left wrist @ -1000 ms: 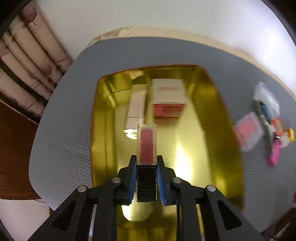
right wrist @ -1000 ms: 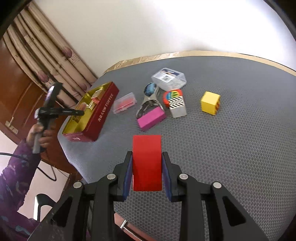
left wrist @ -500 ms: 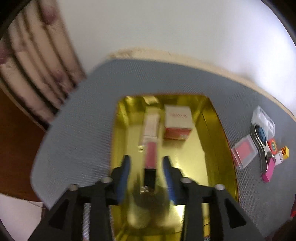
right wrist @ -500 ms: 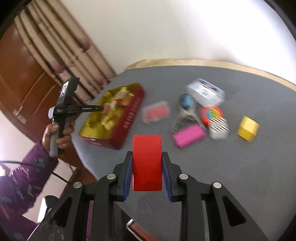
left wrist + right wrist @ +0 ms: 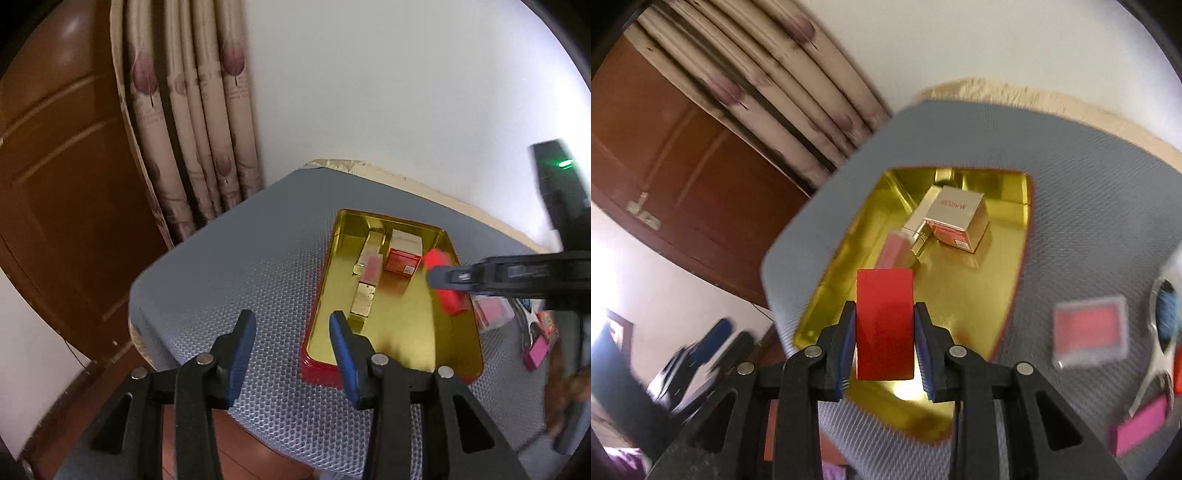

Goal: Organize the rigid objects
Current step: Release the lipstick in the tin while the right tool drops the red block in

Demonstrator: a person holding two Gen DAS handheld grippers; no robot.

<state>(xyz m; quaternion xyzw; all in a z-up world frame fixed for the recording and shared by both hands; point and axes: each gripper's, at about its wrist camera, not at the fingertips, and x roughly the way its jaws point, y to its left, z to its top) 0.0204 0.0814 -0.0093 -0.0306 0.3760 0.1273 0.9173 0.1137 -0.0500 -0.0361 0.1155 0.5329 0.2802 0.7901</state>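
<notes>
right hand-held gripper [image 5: 884,332] clamping red block [image 5: 884,325] over gold tin [image 5: 1008,295], left hand-held gripper [image 5: 291,347] parted (empty)

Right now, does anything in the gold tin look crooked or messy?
A little. In the tin, the pink-topped tube lies slanted, overlapping the long gold box rather than lying flat beside it. Nothing looks spilled or broken.

A brown wooden door [image 5: 70,206] is standing at the left, with a metal latch [image 5: 642,214] showing on it in the right wrist view. Beige curtains [image 5: 195,122] printed with purple tree motifs are hanging beside it. A plain white wall [image 5: 388,85] is filling the background behind the grey-matted tabletop [image 5: 236,266].
</notes>
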